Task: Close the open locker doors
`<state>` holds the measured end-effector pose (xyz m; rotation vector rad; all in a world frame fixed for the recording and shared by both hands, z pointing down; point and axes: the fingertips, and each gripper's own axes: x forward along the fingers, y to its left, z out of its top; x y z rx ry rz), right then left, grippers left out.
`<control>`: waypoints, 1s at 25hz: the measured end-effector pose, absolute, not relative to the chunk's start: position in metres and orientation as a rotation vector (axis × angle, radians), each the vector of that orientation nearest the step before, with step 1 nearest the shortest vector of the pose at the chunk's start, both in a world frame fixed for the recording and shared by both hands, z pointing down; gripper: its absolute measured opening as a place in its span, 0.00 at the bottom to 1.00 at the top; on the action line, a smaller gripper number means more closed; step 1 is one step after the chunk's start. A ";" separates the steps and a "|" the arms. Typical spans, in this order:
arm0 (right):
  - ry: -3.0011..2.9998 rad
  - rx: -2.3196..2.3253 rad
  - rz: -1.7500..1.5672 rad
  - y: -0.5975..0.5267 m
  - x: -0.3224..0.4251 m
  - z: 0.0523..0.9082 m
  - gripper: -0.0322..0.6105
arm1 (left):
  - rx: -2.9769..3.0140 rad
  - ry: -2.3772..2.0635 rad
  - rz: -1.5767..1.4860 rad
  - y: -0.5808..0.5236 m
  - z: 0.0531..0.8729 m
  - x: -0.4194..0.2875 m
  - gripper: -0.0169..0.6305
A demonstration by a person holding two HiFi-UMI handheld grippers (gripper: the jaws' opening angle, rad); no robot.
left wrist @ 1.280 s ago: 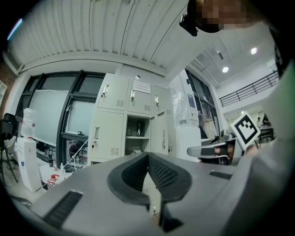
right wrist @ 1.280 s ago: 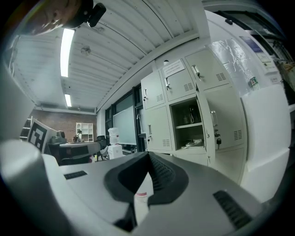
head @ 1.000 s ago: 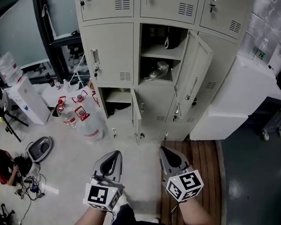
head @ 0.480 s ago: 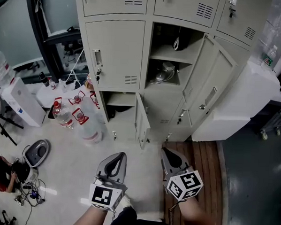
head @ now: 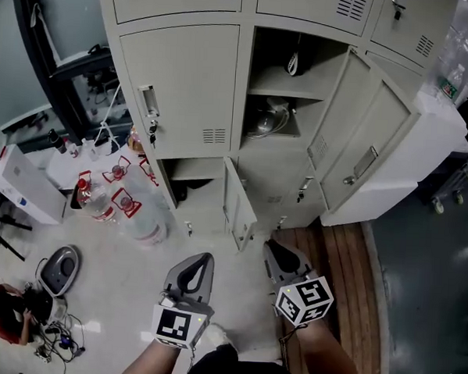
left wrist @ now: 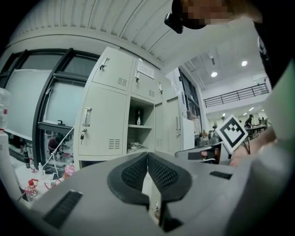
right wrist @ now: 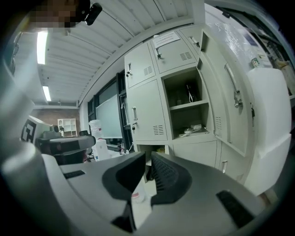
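The beige lockers [head: 193,78] stand ahead. The middle compartment [head: 282,91] is open, with its tall door [head: 361,142] swung out to the right. Below it a small lower door [head: 239,202] also hangs open over the floor. My left gripper [head: 196,268] is low in front of the lockers, shut and empty, its tips touching [left wrist: 147,154]. My right gripper [head: 281,255] is held beside it, short of the lower door. Its jaws [right wrist: 148,161] are opening to a narrow gap with nothing between them. The tall door [right wrist: 226,101] shows at the right of the right gripper view.
Several water bottles [head: 135,216] stand on the floor left of the lockers, near a white box [head: 23,183] and a grey device [head: 61,269]. A person in red [head: 4,319] crouches at bottom left. A wooden platform [head: 340,258] and a white unit [head: 424,145] lie to the right.
The lockers have come nearer and shifted in the head view. Both grippers sit a little farther forward. The right jaws have parted slightly.
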<state>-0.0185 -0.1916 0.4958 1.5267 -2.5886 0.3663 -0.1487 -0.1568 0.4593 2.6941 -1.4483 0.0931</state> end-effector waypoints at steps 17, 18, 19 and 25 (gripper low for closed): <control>-2.459 1.587 0.424 -0.234 -0.025 0.562 0.27 | 2.731 -1.344 0.134 -0.175 0.483 -0.176 0.03; -2.456 1.584 0.428 -0.237 -0.025 0.565 0.27 | 2.728 -1.349 0.136 -0.176 0.484 -0.178 0.03; -2.453 1.583 0.433 -0.241 -0.025 0.569 0.27 | 2.728 -1.355 0.138 -0.177 0.484 -0.180 0.03; -2.427 1.560 0.450 -0.262 -0.026 0.595 0.30 | 2.721 -1.399 0.128 -0.188 0.486 -0.189 0.03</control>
